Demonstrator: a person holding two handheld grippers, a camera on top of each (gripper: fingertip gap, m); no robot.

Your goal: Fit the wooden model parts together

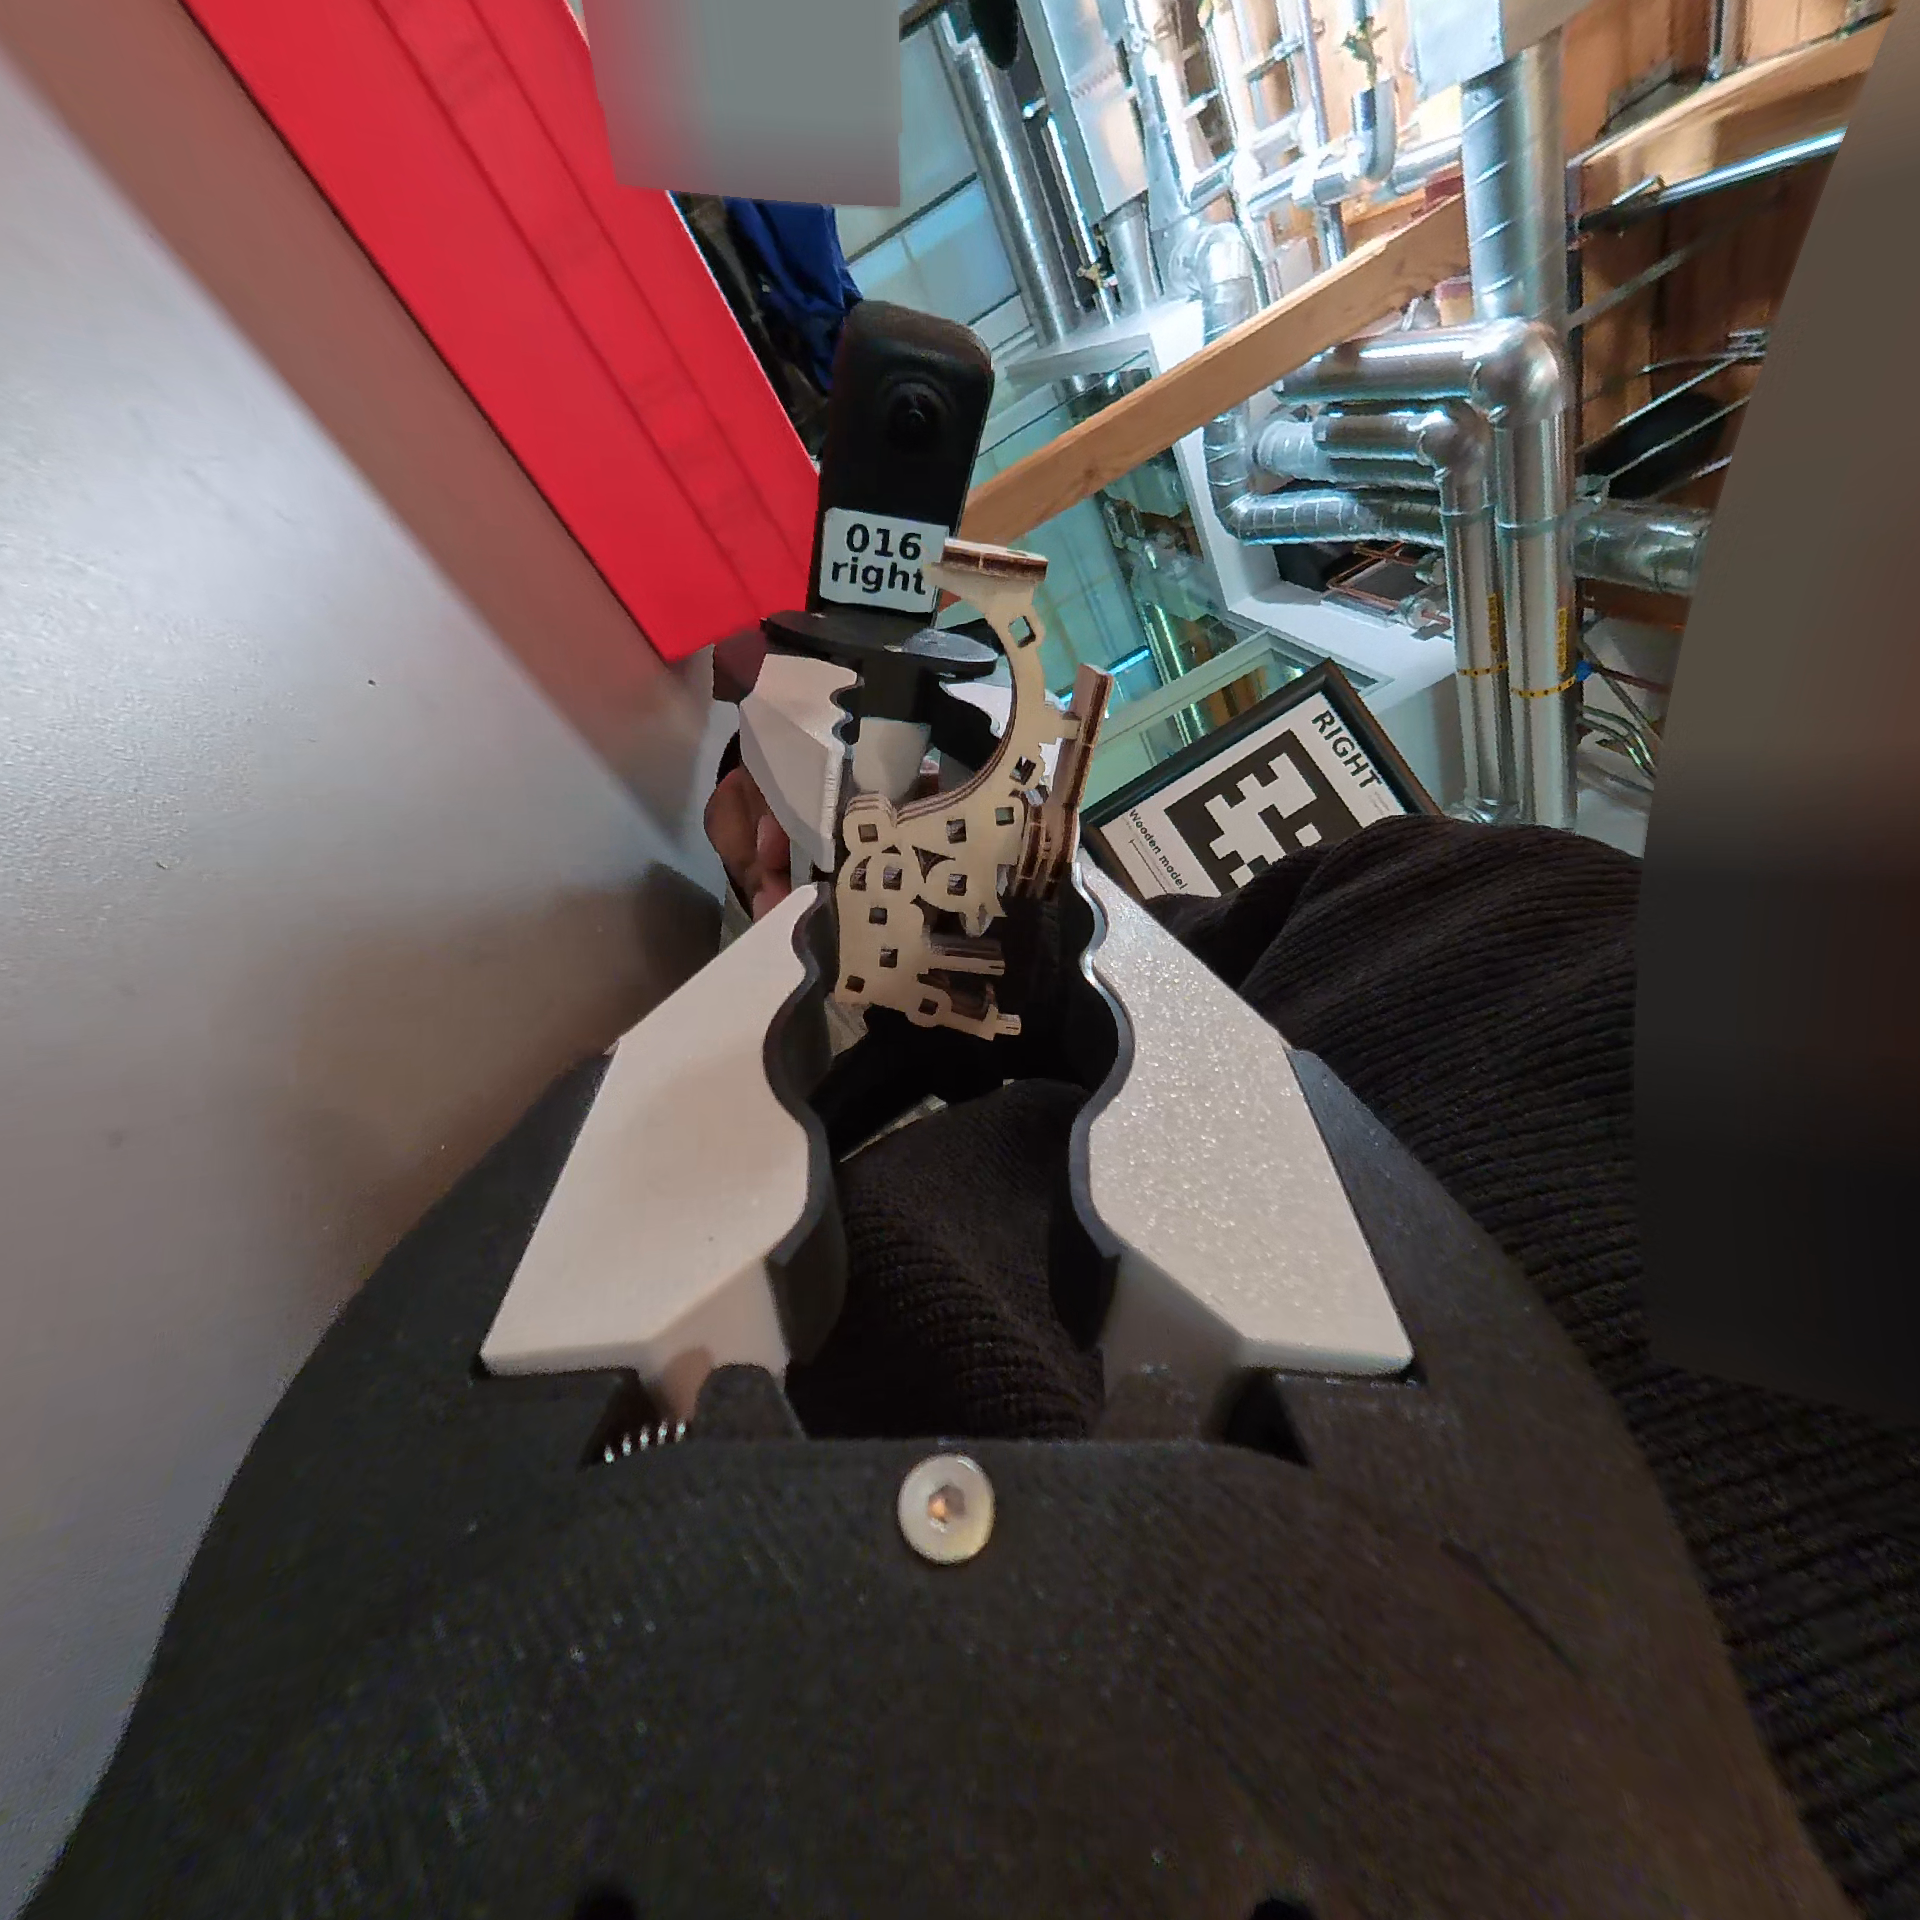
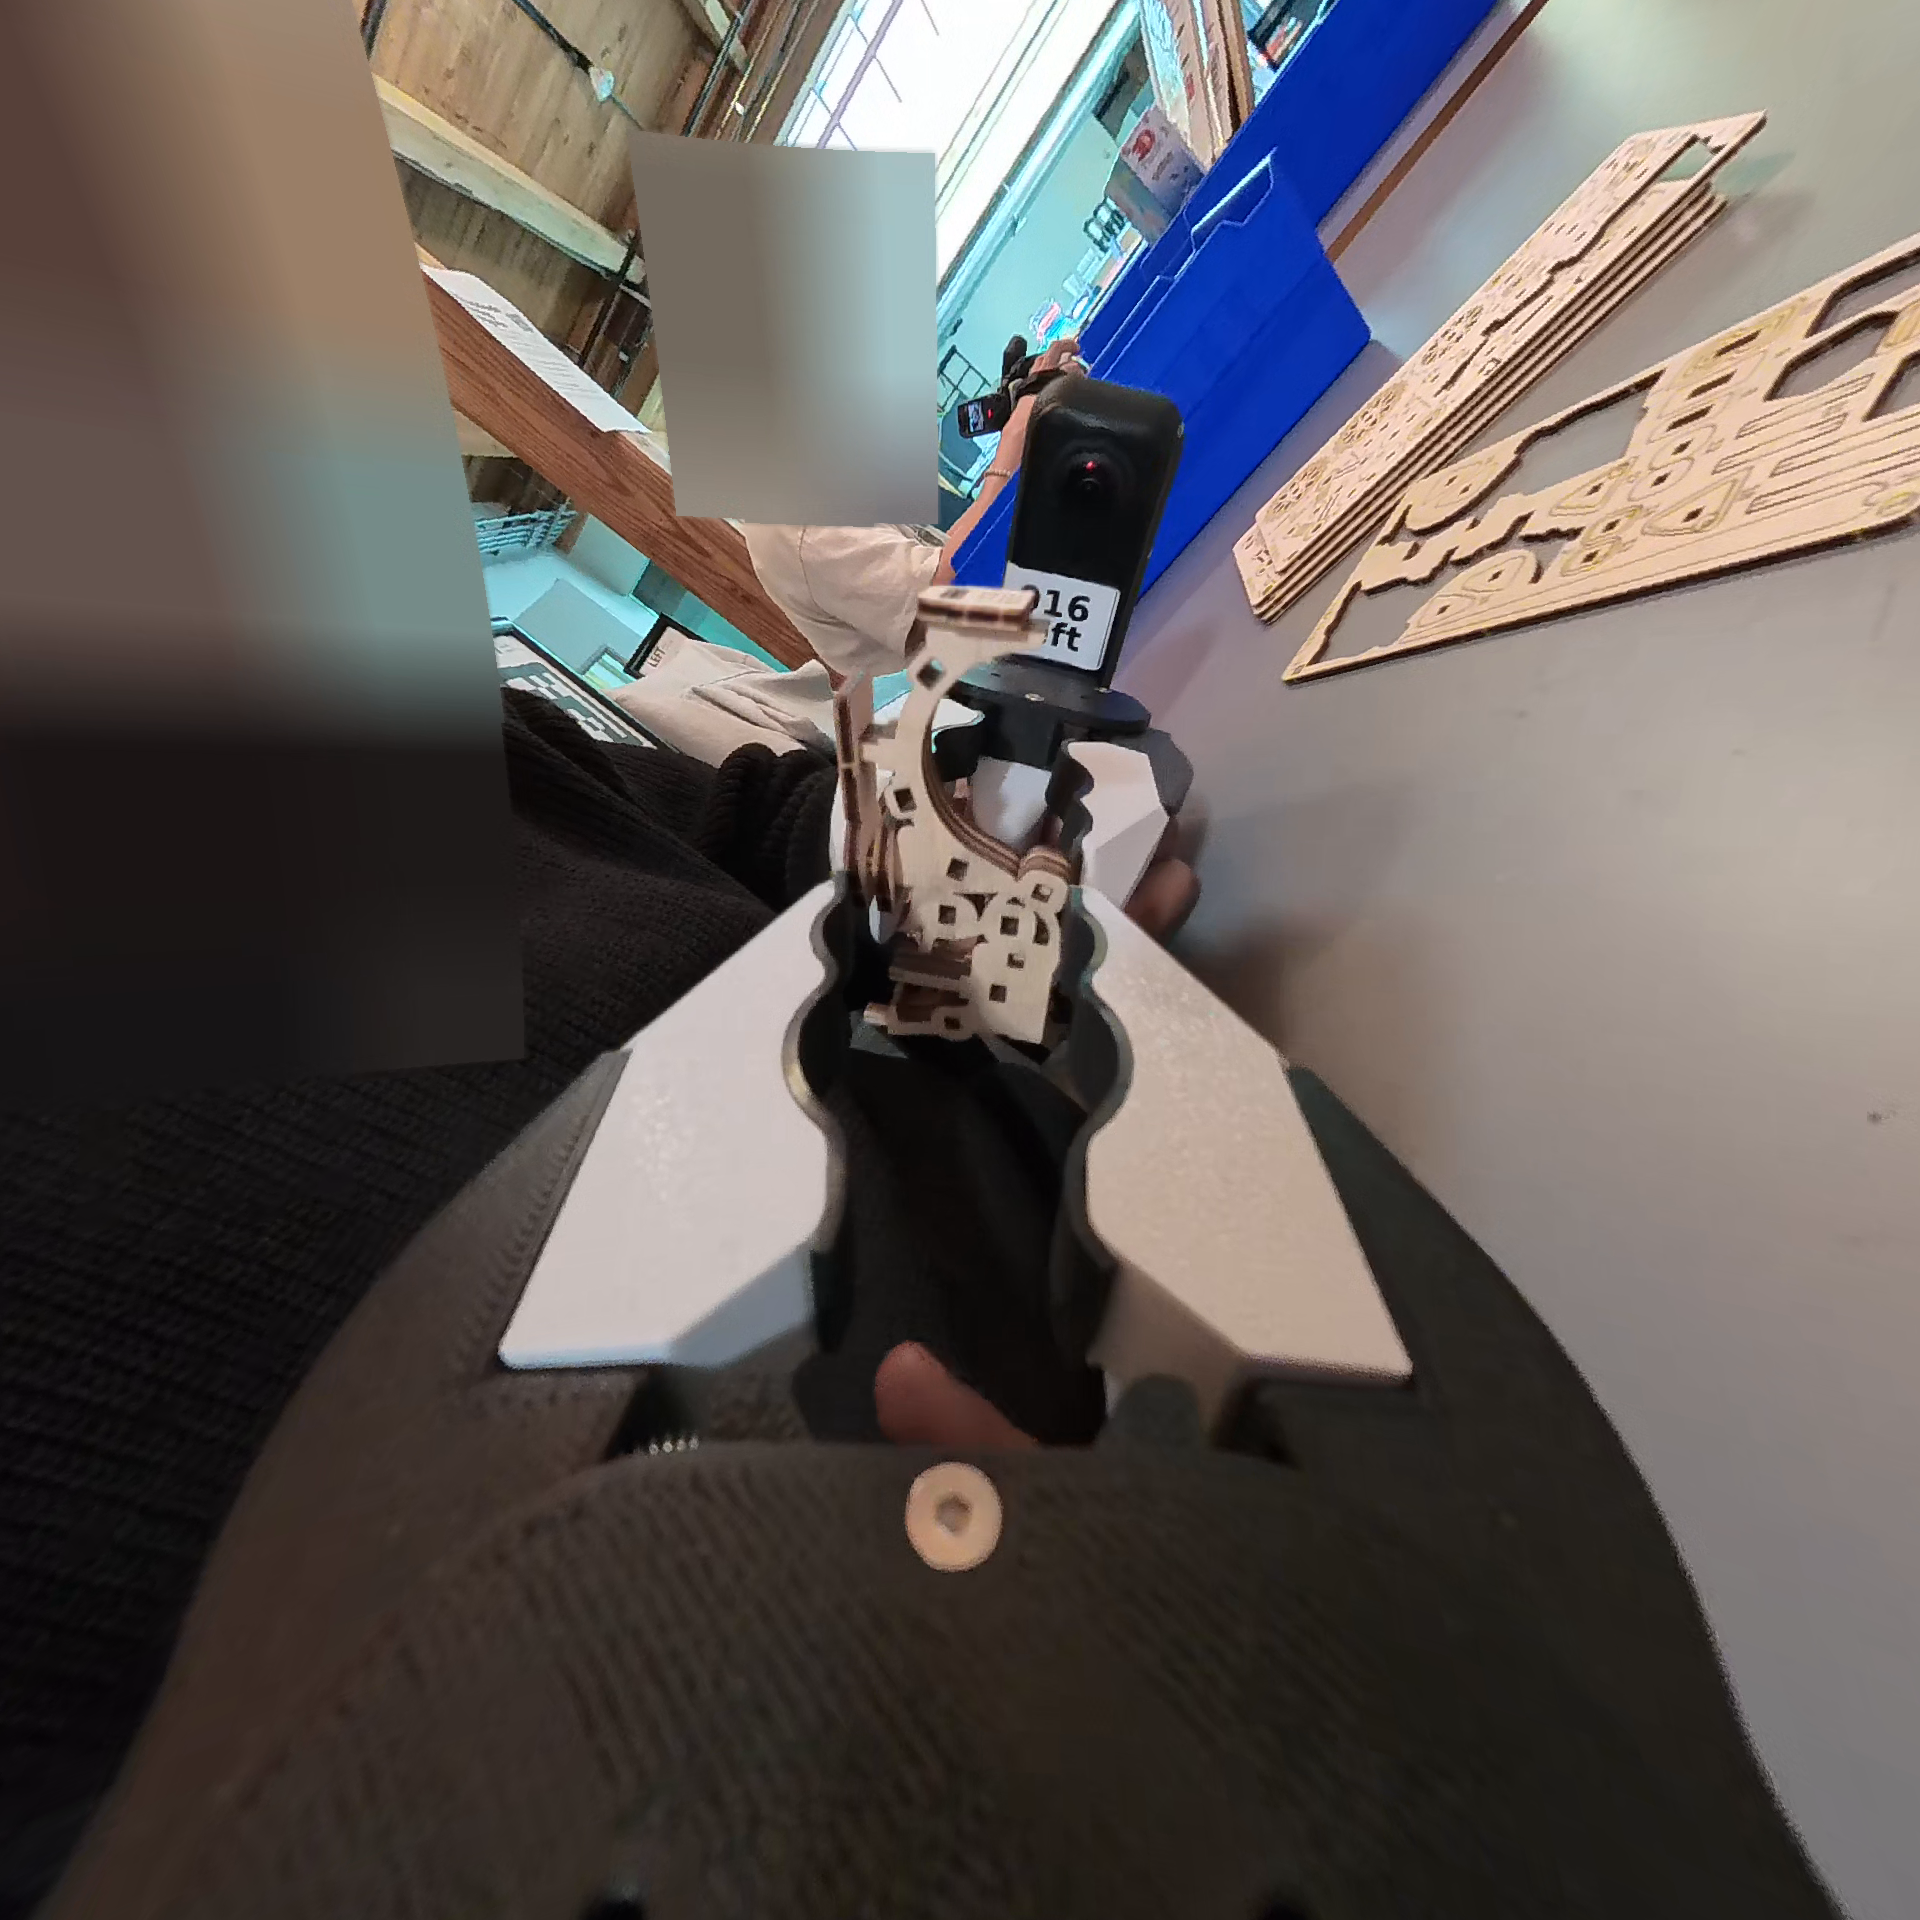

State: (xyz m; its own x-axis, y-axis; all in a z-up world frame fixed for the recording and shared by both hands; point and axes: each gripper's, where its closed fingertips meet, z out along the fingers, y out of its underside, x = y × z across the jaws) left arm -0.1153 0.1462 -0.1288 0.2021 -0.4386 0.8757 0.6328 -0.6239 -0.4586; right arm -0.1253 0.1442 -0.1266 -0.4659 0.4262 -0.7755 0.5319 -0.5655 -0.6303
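Observation:
A partly built wooden model [image 1: 940, 883] of pale laser-cut plywood, with a curved arm and square slots, is held in the air between my two grippers, which face each other. My left gripper [image 1: 951, 899] has its white fingers [image 1: 707, 1122] closed on the model's lower part. My right gripper [image 2: 956, 909] grips the same model [image 2: 971, 935] from the opposite side, and its white fingers [image 2: 1195, 1122] flank the slotted body. The right gripper also shows in the left wrist view [image 1: 842, 769], the left gripper in the right wrist view [image 2: 1070, 821]. The contact faces are hidden by the model.
A stack of plywood part sheets [image 2: 1507, 343] and a punched-out sheet [image 2: 1662, 447] lie on the grey table [image 2: 1558, 935]. A blue bin [image 2: 1226, 312] and a red bin [image 1: 520, 260] stand at its edges. A framed marker card [image 1: 1268, 790] lies nearby. A person's dark sleeve [image 1: 1455, 1039] is close. The grippers are tip to tip, or close to it.

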